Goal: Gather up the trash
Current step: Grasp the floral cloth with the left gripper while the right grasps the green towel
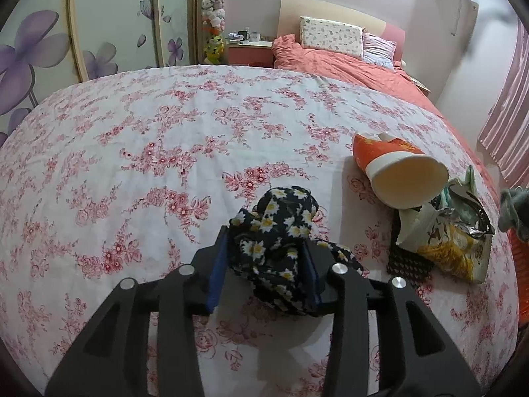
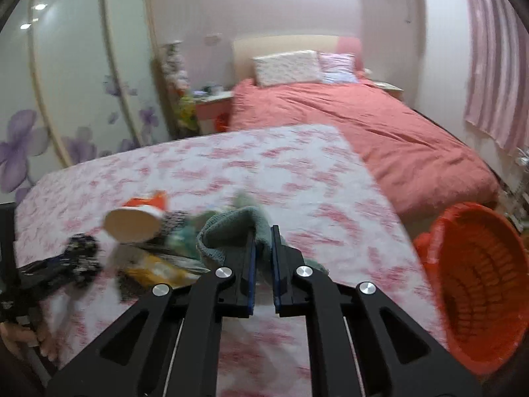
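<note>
My left gripper (image 1: 267, 248) is shut on a black cloth with yellow daisies (image 1: 281, 218), bunched between the jaws just above the floral sheet (image 1: 148, 152). My right gripper (image 2: 263, 235) is shut on a teal-green cloth (image 2: 231, 228) and holds it above the sheet (image 2: 297, 172); that cloth also shows at the right edge of the left wrist view (image 1: 514, 211). An orange and white paper cup (image 1: 396, 168) lies on its side, mouth toward me. Crumpled wrappers (image 1: 446, 241) lie next to it. An orange plastic basket (image 2: 479, 284) stands right of the sheet.
A bed with a coral duvet (image 2: 380, 125) and pillows (image 1: 330, 34) lies beyond the sheet. A wardrobe with purple flower doors (image 1: 33, 53) is on the left. A nightstand (image 1: 249, 51) stands by the bed. Pink striped curtains (image 2: 496, 59) hang at right.
</note>
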The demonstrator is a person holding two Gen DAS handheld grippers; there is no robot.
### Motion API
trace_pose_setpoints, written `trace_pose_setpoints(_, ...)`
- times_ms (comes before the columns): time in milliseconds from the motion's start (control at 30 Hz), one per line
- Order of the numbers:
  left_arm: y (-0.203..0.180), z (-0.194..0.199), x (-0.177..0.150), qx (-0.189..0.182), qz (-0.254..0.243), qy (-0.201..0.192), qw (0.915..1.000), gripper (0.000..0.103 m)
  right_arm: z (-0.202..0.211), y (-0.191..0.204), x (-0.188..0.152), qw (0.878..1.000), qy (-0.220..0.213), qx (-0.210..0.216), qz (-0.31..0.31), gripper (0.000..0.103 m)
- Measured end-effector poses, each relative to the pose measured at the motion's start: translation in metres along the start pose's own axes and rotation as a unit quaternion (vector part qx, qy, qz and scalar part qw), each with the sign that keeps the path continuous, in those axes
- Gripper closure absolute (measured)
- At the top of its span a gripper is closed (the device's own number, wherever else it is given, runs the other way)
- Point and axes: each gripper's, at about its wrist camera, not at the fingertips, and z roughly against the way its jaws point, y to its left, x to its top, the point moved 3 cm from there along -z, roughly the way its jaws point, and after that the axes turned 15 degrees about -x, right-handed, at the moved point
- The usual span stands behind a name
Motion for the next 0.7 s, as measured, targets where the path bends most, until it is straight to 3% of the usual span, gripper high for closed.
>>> trace_pose_setpoints(167, 0.000, -0.001, 0.000, 0.002, 0.003, 0.001, 1.0000, 0.061, -0.028, -0.032, -0.017, 0.997, 0.051, -0.052, -0.020, 0.095)
trace_pose_setpoints(367, 0.000, -0.003, 0.000, 0.004, 0.002, 0.004, 1.0000, 0.059, -0.046, -0.030, -0.029, 0.995, 0.088, -0.041, -0.014, 0.094)
trace_pose_setpoints(533, -0.005, -0.006, 0.003, 0.001, -0.003, 0.003, 1.0000, 0.058, -0.054, -0.027, -0.031, 0.995, 0.097, -0.037, -0.011, 0.079)
trace_pose_setpoints(700, -0.013, -0.012, 0.005, -0.005, -0.012, 0.007, 0.9999, 0.058, -0.060, -0.023, -0.028, 0.994, 0.102, -0.041, -0.004, 0.078)
